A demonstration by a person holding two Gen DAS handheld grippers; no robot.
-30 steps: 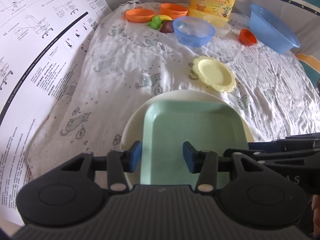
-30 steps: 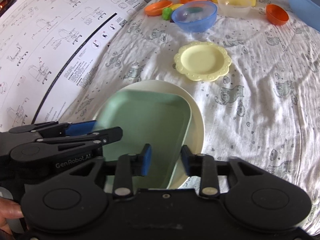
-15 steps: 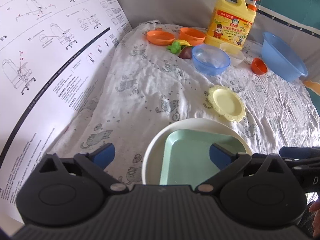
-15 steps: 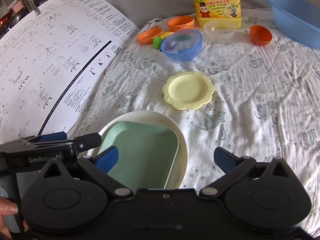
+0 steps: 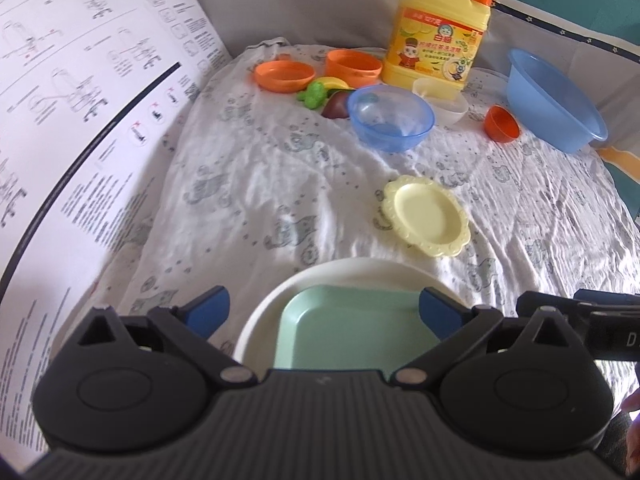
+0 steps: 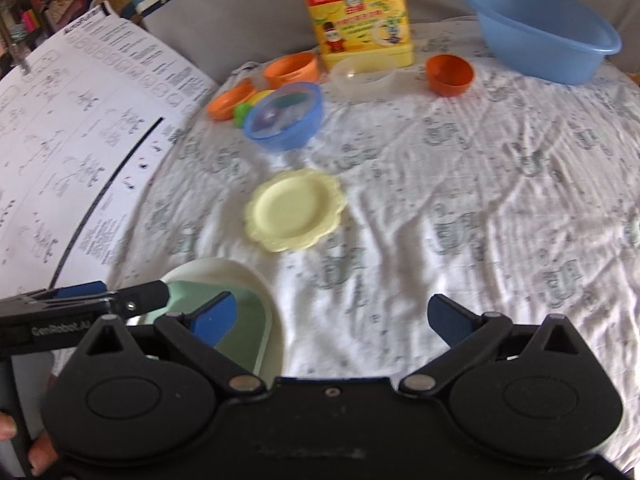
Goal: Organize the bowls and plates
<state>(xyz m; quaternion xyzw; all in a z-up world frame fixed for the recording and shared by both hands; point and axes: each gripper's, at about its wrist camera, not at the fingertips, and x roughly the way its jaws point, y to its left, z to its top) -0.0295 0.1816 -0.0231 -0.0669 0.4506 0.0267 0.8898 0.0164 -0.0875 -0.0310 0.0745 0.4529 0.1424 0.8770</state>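
White cloth [image 5: 280, 184] printed with grey figures covers the counter and carries all the dishes. At its near edge a green square plate [image 5: 352, 332] sits inside a larger cream round plate [image 5: 360, 270]. Left gripper [image 5: 324, 310] hangs over this pair with its blue-padded fingers [image 5: 206, 310] spread wide, holding nothing and touching neither plate. Right gripper [image 6: 334, 318] is likewise wide open and empty, over bare cloth just right of the stacked plates; its left finger overlaps the green plate in that view, contact not determinable.

A yellow scalloped plate [image 5: 426, 216] lies alone near the middle of the cloth, apart from the stack. Toward the far edge stand a blue bowl [image 5: 390, 118], a clear bowl [image 5: 442, 98] just behind it, a small orange cup [image 5: 502, 124], two orange dishes [image 5: 285, 75] [image 5: 353, 67] and some toy food [image 5: 320, 94] between them. A large blue basin [image 5: 556, 104] occupies the far right corner. A yellow detergent jug [image 5: 438, 46] stands upright at the far edge. A printed instruction sheet [image 5: 80, 128] runs along the left edge.
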